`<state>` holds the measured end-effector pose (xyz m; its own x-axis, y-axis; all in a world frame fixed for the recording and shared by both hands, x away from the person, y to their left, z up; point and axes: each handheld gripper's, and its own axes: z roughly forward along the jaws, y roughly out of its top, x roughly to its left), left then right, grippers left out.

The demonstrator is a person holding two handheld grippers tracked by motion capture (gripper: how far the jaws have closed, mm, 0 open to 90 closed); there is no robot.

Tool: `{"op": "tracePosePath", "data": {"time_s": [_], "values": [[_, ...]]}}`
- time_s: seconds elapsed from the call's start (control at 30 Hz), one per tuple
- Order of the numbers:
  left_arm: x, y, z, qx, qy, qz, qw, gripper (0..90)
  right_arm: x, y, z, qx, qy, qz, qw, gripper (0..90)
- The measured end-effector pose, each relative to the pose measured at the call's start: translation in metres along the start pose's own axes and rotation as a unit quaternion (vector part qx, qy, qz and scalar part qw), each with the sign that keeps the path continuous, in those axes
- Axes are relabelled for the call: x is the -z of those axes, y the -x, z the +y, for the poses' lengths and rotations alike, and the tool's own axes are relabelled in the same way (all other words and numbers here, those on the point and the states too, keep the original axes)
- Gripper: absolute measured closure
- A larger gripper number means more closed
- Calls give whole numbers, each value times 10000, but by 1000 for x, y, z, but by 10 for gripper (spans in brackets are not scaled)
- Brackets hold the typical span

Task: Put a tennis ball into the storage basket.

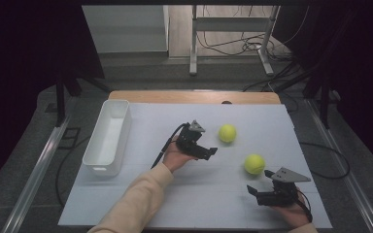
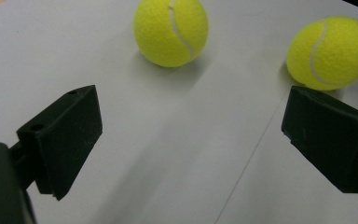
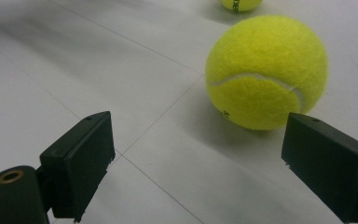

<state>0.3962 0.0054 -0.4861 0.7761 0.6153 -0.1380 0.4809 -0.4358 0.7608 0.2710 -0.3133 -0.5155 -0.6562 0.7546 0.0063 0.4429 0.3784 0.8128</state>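
White table (image 1: 175, 194); two fuzzy yellow tennis balls (image 1: 227, 133), white seams.

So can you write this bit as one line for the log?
left claw: open, empty | right claw: open, empty | far ball, near ball: on table | white bin: no balls seen

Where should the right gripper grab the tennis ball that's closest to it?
Around its middle, jaws on opposite sides. The near tennis ball is round, lies free on the white table, and sits just ahead of the open right gripper, so pushing straight forward probably works.
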Motion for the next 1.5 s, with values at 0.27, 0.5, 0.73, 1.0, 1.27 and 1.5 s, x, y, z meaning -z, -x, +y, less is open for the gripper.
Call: {"op": "tracePosePath", "data": {"time_s": [0.27,0.5,0.73,1.0,1.27,1.5], "values": [[-11,-3,11,41,-17,-108,9999,56,0,0,0,10,-12,-12,10000,99],[-23,-2,18,-27,-115,-118,9999,55,0,0,0,18,-3,-5,10000,100],[-33,0,25,15,-108,-132,9999,56,0,0,0,30,5,-8,10000,101],[-40,1,30,-22,-143,-105,9998,57,0,0,0,37,11,-18,10000,101],[-50,0,34,24,-170,-146,9997,59,1,0,0,60,20,-36,10000,102],[-59,1,36,-12,-249,-130,9996,59,1,0,0,54,20,-52,10000,102]]}}
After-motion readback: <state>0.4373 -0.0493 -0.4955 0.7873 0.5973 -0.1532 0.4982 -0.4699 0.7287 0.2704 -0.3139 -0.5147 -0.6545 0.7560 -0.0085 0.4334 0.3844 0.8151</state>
